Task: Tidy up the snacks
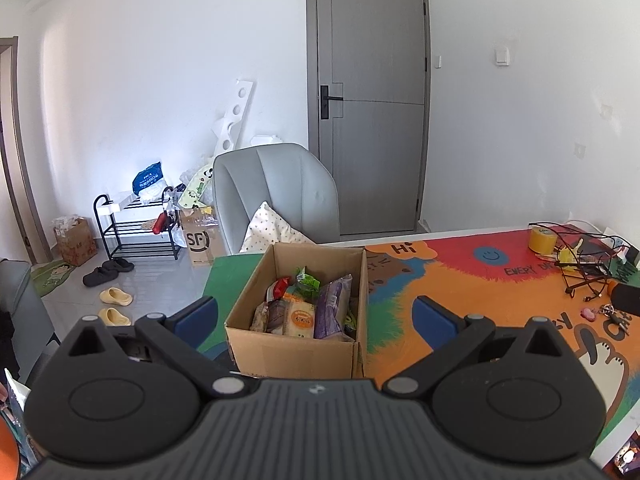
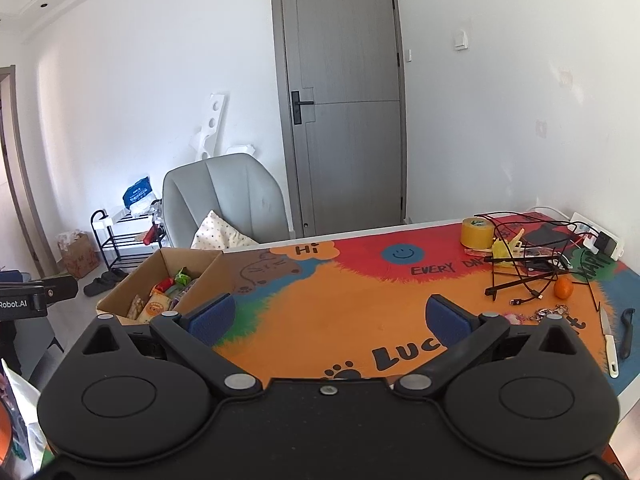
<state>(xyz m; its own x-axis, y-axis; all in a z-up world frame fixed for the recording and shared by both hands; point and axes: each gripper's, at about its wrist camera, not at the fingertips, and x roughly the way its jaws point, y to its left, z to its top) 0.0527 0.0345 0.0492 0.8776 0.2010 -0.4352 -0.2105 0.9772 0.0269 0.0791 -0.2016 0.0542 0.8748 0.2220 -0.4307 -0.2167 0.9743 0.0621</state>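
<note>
The cardboard box (image 1: 296, 320) sat at the left end of the table (image 2: 340, 304), right by the edge, flaps up, w/ snack packets (image 1: 304, 312) crammed inside: a purple pack, an orange-and-cream one, smth green and red further back, all leaning on each other. Left claw (image 1: 316, 316) hung just in front of the box, wide open, nothing btwn the blue pads, one pad showing either side of the carton. Right claw (image 2: 332, 316) was also wide and empty, over bare printed table mat, well apart from the box, which showed only at the left of its view. Beyond that: a tape roll (image 2: 477, 232), tangled black cables (image 2: 528, 256), an orange fruit (image 2: 563, 288) and a white knife (image 2: 609, 340) at the far right; a grey chair (image 1: 276, 192) w/ a cushion behind the table. Prob. the step was reaching in for a packet. Risks, imo: packets were packed tight and slippery-looking, so a pinch on one could drag a neighbour out or crush the contents; pushing against the box wall could shove the light carton off the near table edge, since nothing braced it; a claw this wide could also catch on the box rim going in.
</note>
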